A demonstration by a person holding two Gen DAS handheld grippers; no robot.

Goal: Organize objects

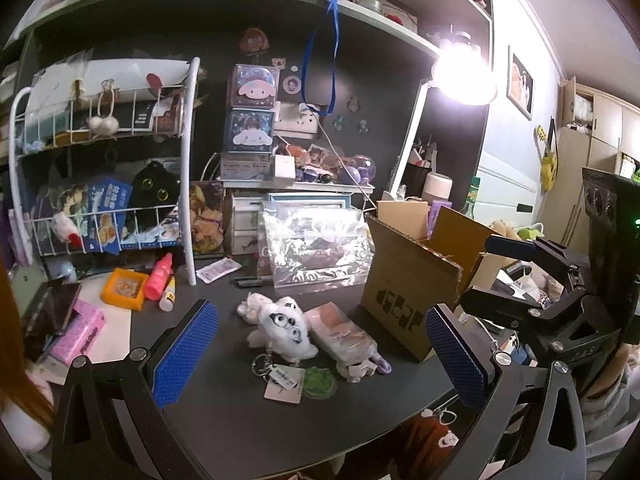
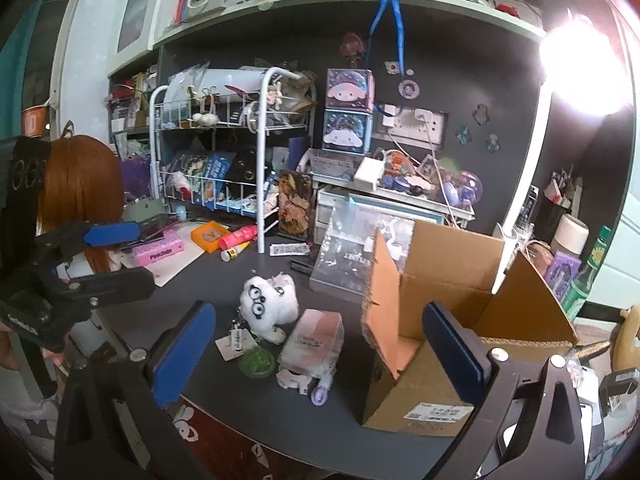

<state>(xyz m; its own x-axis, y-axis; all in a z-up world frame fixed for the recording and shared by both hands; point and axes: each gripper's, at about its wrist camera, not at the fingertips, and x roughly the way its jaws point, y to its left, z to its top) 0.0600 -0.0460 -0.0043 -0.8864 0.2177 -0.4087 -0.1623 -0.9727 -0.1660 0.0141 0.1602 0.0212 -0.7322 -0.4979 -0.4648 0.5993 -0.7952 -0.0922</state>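
Note:
A white plush keychain with glasses lies on the dark desk, with its paper tag and a green disc in front. A pink wrapped packet lies to its right. An open cardboard box stands at the right. My left gripper is open and empty, hovering above the plush and packet. My right gripper is open and empty, above the packet and the box's near side; it also shows in the left wrist view.
A white wire rack with books and a black plush stands at the back left. A pink bottle, an orange box and a clear plastic bag lie behind. A lit desk lamp is at the right.

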